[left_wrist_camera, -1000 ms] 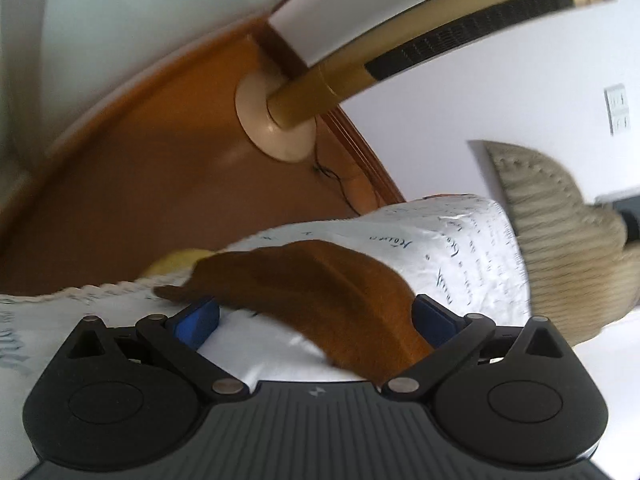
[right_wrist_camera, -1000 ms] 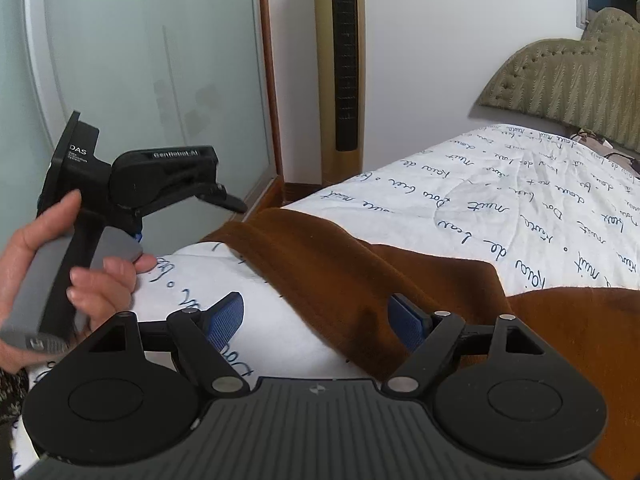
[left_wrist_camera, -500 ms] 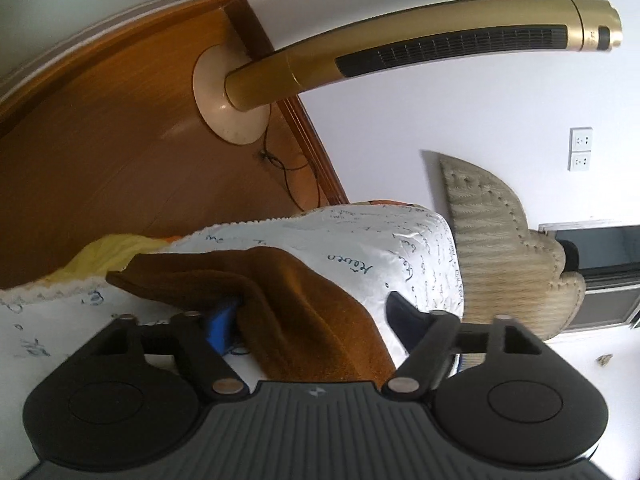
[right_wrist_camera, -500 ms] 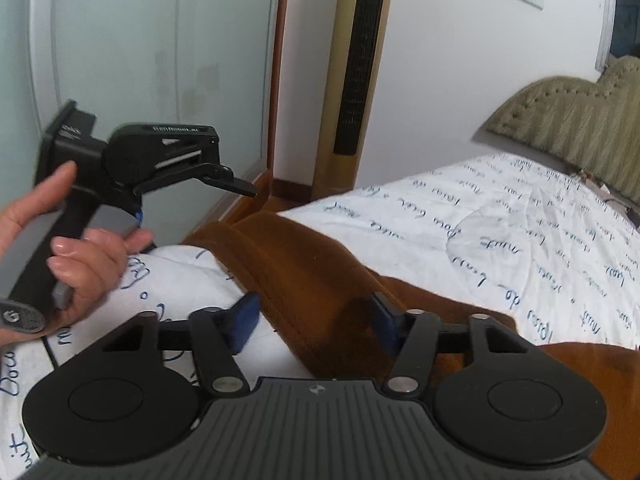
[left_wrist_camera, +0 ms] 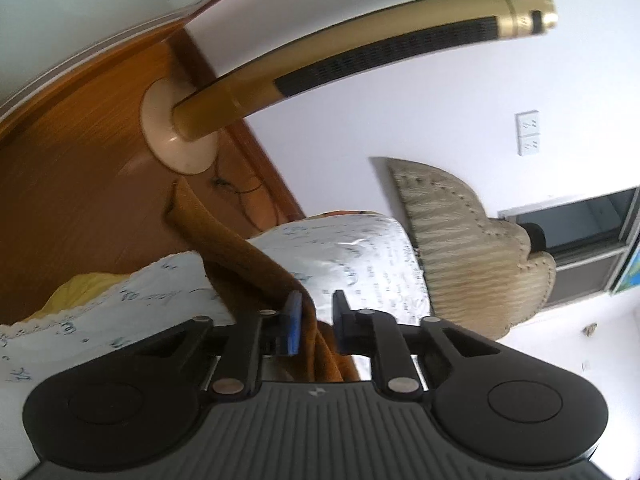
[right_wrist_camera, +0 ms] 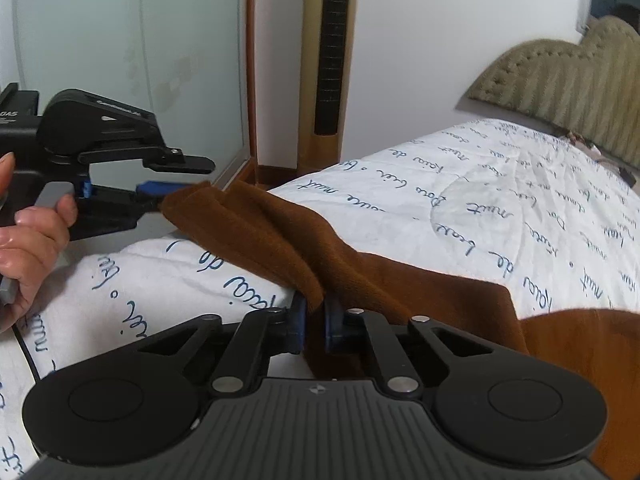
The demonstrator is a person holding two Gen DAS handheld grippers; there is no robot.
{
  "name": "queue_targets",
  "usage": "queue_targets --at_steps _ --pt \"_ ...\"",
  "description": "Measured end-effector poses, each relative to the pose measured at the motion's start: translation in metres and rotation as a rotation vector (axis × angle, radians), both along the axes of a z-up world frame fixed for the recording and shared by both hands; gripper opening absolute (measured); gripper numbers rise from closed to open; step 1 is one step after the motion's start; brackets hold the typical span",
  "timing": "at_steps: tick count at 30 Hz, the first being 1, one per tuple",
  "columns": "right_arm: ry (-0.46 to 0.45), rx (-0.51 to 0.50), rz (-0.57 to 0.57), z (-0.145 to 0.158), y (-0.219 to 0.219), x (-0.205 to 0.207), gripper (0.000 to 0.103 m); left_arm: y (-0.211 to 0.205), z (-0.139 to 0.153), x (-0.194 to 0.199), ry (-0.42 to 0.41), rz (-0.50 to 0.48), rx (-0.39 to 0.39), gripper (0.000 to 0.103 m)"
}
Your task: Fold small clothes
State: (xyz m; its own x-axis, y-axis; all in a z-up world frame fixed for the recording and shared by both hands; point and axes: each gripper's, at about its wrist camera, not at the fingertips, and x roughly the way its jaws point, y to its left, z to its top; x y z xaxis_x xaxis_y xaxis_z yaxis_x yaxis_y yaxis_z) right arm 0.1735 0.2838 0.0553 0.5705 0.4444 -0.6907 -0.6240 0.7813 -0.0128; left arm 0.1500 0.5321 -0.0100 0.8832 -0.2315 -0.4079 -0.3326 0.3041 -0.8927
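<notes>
A brown fleece garment point(right_wrist_camera: 360, 264) lies on the bed's white quilt point(right_wrist_camera: 500, 200) with blue writing. My right gripper point(right_wrist_camera: 315, 320) is shut on a near edge of the garment, lifting a fold of it. My left gripper point(right_wrist_camera: 176, 184) shows at the left of the right wrist view, held by a hand, and pinches the garment's far corner. In the left wrist view my left gripper point(left_wrist_camera: 316, 320) has its jaws closed on a strip of the brown garment point(left_wrist_camera: 248, 256), which stretches away over the quilt point(left_wrist_camera: 360, 256).
A gold tower fan point(right_wrist_camera: 326, 60) stands on the wooden floor point(left_wrist_camera: 80, 184) beside the bed. A glass panel point(right_wrist_camera: 120, 52) is at the left. A beige tufted headboard point(right_wrist_camera: 560, 80) is at the right. Yellow cloth point(left_wrist_camera: 84, 288) peeks out under the quilt.
Both grippers went from open around the garment to shut on it. The edge between them has lifted off the quilt and drawn taut.
</notes>
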Motion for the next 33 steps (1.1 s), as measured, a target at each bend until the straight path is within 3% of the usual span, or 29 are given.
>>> queue_targets --at_steps 10,13,16,18,20,22,27,30,31,33 --pt "-0.027 0.145 -0.045 0.028 -0.045 -0.011 0.008 -0.04 0.035 -0.001 -0.036 -0.096 0.037 0.01" --pt "-0.034 0.176 -0.084 0.04 -0.069 -0.012 0.002 -0.06 0.05 -0.011 -0.051 -0.157 0.096 0.01" --pt "-0.006 0.206 -0.121 0.048 -0.099 -0.009 0.002 -0.082 0.055 -0.027 -0.064 -0.212 0.135 0.01" --pt "0.073 0.224 -0.116 0.046 -0.114 -0.002 0.002 -0.098 0.057 -0.043 -0.06 -0.217 0.199 0.01" --pt "0.074 0.218 -0.097 0.048 -0.119 0.0 0.002 -0.111 0.055 -0.056 -0.045 -0.227 0.271 0.01" --pt "0.078 0.23 -0.06 0.053 -0.115 0.004 0.004 -0.124 0.047 -0.067 -0.037 -0.222 0.277 0.01" --pt "0.183 0.316 0.054 0.078 -0.073 0.021 0.018 -0.147 0.023 -0.067 -0.032 -0.2 0.212 0.012" --pt "0.214 0.278 0.123 0.088 -0.042 0.031 0.038 -0.156 0.012 -0.055 -0.034 -0.159 0.181 0.013" --pt "0.205 0.255 0.138 0.092 -0.033 0.031 0.04 -0.157 0.009 -0.051 -0.032 -0.147 0.171 0.013" --pt "0.18 0.213 0.17 0.097 -0.017 0.031 0.044 -0.158 0.004 -0.041 -0.036 -0.125 0.126 0.027"
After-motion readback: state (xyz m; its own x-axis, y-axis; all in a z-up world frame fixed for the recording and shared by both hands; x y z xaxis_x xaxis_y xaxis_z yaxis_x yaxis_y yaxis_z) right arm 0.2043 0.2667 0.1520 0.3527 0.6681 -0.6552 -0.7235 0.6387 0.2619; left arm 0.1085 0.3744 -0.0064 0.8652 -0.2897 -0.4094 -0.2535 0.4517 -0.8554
